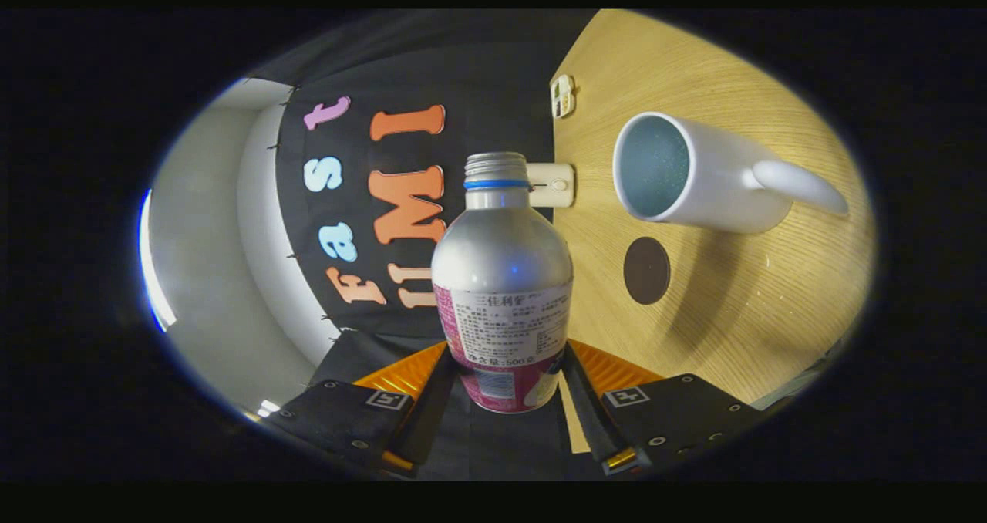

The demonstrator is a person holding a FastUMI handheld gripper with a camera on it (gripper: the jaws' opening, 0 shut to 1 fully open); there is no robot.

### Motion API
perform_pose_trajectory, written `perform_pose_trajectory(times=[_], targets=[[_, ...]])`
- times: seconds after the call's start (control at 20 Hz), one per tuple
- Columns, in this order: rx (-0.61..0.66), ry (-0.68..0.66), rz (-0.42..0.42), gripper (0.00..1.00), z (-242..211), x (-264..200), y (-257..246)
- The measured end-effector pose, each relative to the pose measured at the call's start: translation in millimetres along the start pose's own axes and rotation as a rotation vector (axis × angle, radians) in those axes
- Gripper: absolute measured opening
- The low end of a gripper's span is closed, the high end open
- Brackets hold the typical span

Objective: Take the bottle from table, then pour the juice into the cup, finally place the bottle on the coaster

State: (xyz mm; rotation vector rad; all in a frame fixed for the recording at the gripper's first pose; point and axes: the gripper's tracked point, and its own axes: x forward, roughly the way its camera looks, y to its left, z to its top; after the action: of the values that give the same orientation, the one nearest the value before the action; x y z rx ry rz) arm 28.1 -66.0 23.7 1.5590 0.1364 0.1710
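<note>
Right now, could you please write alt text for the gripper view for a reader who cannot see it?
The hand-held gripper is shut on a silver bottle with its cap off. Beyond it, on a wooden table, are a white cup and a dark round coaster.

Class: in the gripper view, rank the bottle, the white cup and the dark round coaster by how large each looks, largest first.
1. Bottle, clamped between the gripper fingers; nearness to the camera inflates it.
2. White cup, on the wooden table beyond the fingers.
3. Coaster, beside the cup, clearly smallest.
</note>
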Motion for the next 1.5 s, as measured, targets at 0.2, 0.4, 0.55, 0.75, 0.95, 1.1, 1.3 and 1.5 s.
perform_pose_trajectory(times=[0.2, 0.4, 0.55, 0.75, 0.95, 1.1, 1.3, 1.5], targets=[[0.037, -0.003, -0.001, 0.77, -4, 1, 4], [0.07, -0.027, -0.012, 0.77, -1, -2, 3], [0.091, -0.041, -0.004, 0.77, 1, -3, 4], [0.132, -0.025, 0.016, 0.77, -4, 1, 9], [0.164, -0.011, 0.026, 0.77, -8, 4, 11], [0.197, -0.017, 0.034, 0.77, -6, 1, 13], [0.237, -0.011, 0.049, 0.77, -7, 1, 16], [0.263, -0.019, 0.048, 0.77, -2, -1, 14]])
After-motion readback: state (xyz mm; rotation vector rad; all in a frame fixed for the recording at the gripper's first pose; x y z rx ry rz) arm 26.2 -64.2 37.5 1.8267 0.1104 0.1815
